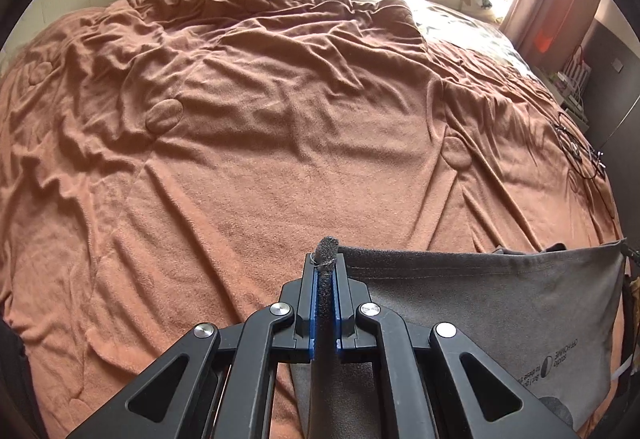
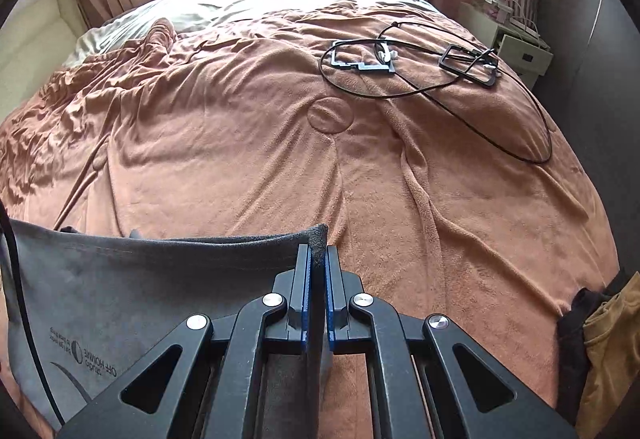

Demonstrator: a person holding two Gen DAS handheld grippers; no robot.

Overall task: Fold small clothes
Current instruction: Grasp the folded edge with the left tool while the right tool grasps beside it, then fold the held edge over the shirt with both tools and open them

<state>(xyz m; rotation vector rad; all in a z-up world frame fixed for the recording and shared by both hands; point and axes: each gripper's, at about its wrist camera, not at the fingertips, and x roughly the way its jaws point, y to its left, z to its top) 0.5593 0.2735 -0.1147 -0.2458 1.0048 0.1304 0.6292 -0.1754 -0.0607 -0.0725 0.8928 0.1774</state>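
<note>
— Both sets of tongs are pinching the grey garment: the left tongs pressed together on one top corner, the right tongs on the other, the top hem stretched between them.

— And the cloth itself?

— Hanging over the near edge of the bed, on the orange blanket. I'd keep that hem taut and both corners level, then lay it flat near the edge, well apart from the black cables at the far right side.
</note>
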